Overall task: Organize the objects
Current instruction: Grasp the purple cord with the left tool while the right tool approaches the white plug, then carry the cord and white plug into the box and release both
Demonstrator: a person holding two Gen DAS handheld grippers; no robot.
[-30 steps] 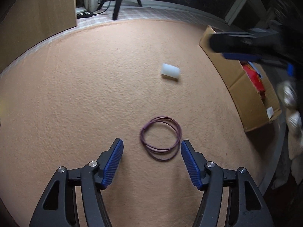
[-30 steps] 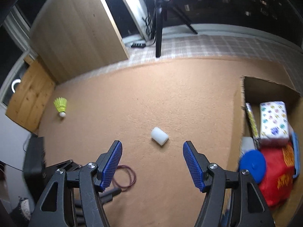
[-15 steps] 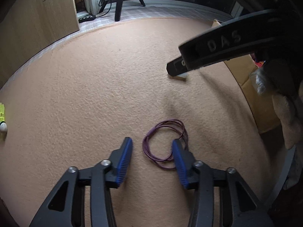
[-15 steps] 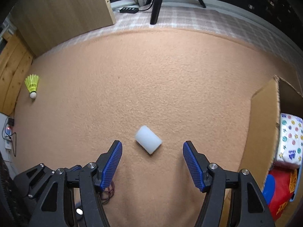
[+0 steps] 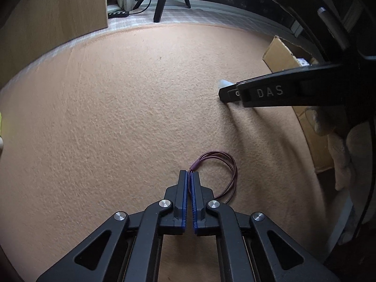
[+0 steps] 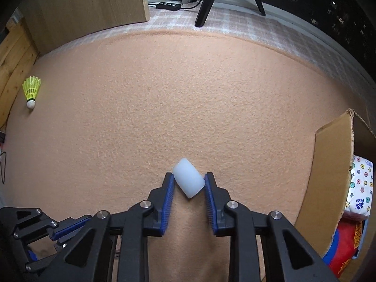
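On the tan carpet, my left gripper [image 5: 189, 173] is shut on the near side of a purple cord loop [image 5: 226, 166], which trails out to the right of the fingers. My right gripper [image 6: 189, 178] is shut on a white plastic cup [image 6: 188, 180] lying on its side between the blue pads. In the left wrist view the right gripper's black finger [image 5: 277, 92] covers most of the cup, and only a white corner [image 5: 224, 84] shows. In the right wrist view the left gripper [image 6: 68, 229] sits at the lower left.
An open cardboard box [image 6: 329, 176] stands at the right, holding a patterned tissue pack [image 6: 359, 185] and red and blue items [image 6: 345, 242]. A yellow shuttlecock [image 6: 31, 91] lies far left. Wooden panels [image 6: 82, 2], a tripod leg [image 6: 206, 4] and a power strip [image 6: 168, 5] line the back.
Both grippers moved down to the carpet and closed: the left on the purple cord loop, the right on the white cup. The right gripper came forward over the cup.
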